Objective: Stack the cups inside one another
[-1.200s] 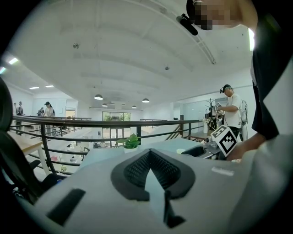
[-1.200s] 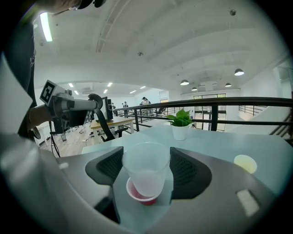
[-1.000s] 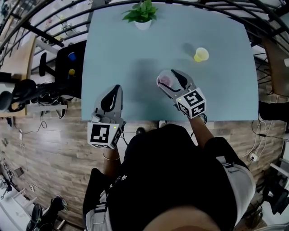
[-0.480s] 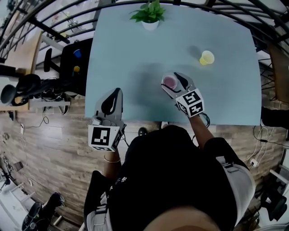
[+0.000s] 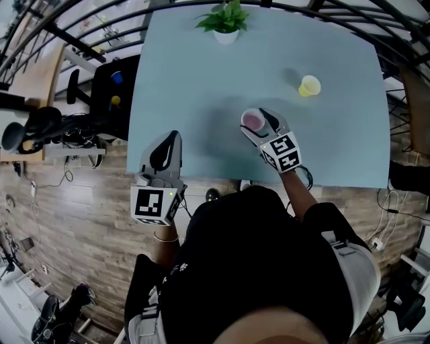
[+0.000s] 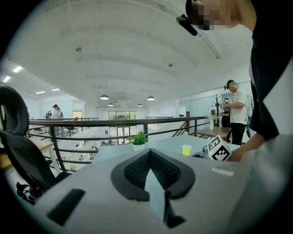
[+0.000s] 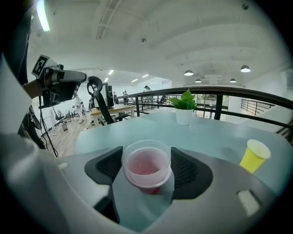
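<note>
Jaws of the left gripper [image 5: 175, 134] [image 6: 150, 158] are pressed together on nothing at the lower left of the head view, its tips over the near edge of the pale blue tabletop [image 5: 195, 80]. Just right of centre, the right gripper [image 5: 258, 121] [image 7: 147, 176] pinches a small translucent pink plastic cup [image 5: 252, 119] [image 7: 146, 164] between its two jaws, mouth upward, near their tips. Farther up and right, well apart from that claw, a small yellow plastic cup [image 5: 310, 85] [image 7: 254, 155] sits on the tabletop, and a green potted plant in a white pot [image 5: 225, 20] stands at the far edge, top centre.
</note>
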